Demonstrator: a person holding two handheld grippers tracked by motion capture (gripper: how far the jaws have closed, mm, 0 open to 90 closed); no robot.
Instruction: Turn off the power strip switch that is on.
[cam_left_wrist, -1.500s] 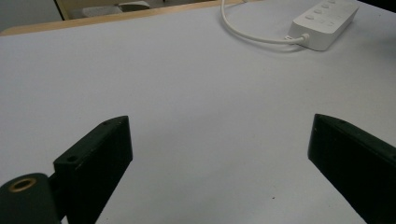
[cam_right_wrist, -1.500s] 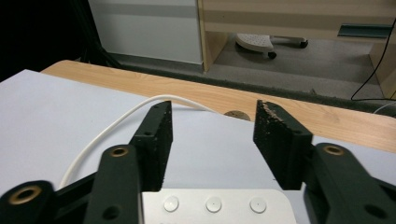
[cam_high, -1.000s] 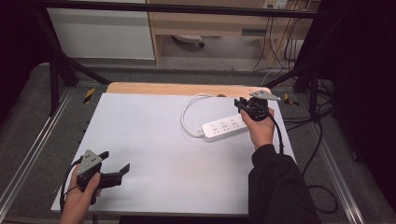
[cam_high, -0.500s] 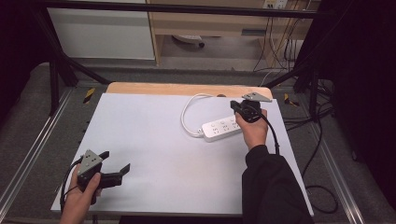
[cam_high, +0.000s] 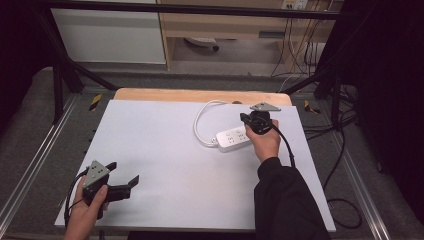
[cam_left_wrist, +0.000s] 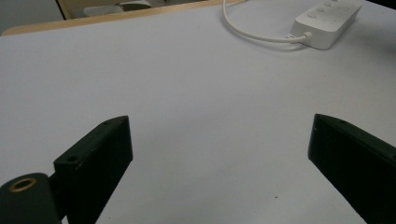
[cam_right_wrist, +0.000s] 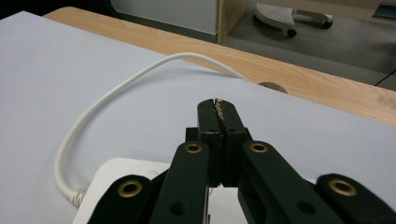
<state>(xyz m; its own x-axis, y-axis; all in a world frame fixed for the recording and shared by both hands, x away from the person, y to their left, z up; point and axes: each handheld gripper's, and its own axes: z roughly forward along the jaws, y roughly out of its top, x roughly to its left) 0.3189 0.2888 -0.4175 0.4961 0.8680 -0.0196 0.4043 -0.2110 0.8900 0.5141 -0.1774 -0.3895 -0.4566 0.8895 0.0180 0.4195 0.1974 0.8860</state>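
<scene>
Two claws: one in each of the person's hands, over a pale grey sheet-covered tabletop (cam_high: 165, 145) with a light wooden strip along its far edge.
Right claw (cam_right_wrist: 218, 109): its two black jaws have just been closing and now meet flat against each other, with nothing between them; in the high view the right claw (cam_high: 248, 121) sits over the right end of the power strip, with the grey three-cornered plate on top of it.
Right hand (cam_high: 264, 142): wraps the claw's body from the near side, a black sleeve running back to the bottom edge of the high view.
Power strip: a white oblong plastic power strip (cam_high: 233, 138) lies flat on the tabletop, right of centre and toward the far side; in the right gripper view its white corner (cam_right_wrist: 121, 179) shows just under the closed jaws. Whether the jaws touch it, I cannot tell.
Cord: a white round cord (cam_high: 199, 122) leaves the strip's left end and loops toward the wooden edge; it lies flat on the sheet.
Left claw (cam_left_wrist: 219, 154): jaws spread wide apart, holding nothing, bare tabletop between them; in the high view the left claw (cam_high: 125, 175) is at the near left corner, well apart from the strip.
Left hand (cam_high: 90, 205): grips the claw's body from below.
</scene>
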